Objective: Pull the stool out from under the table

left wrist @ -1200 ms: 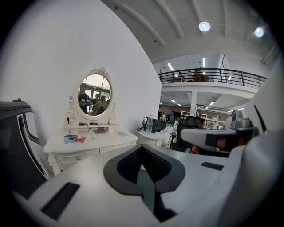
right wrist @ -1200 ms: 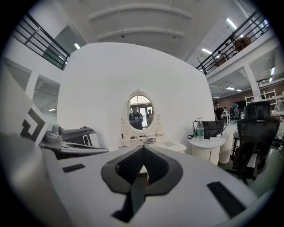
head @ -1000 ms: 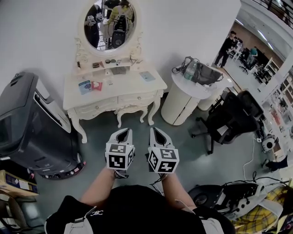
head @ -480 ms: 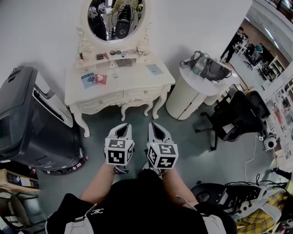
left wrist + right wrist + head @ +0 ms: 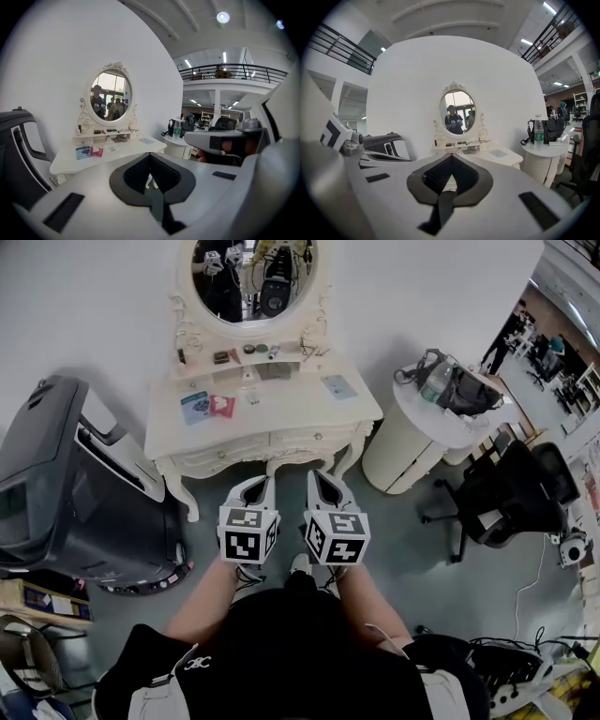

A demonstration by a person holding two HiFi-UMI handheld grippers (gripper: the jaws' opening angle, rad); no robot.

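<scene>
A white dressing table with an oval mirror stands against the wall. The stool is tucked under it; the tabletop and my grippers hide it in the head view. In the left gripper view two thin white legs show low between the jaws, under the table. My left gripper and right gripper are side by side just short of the table's front edge. Both point at it, shut and empty. The right gripper view also faces the table.
A big black machine stands close on the table's left. A round white side table with a bag and a bottle is on its right. Farther right are a black office chair and cables and gear on the floor.
Both grippers and the person have moved forward toward the dressing table, which now sits closer and more centred. The jaws have stayed shut.
</scene>
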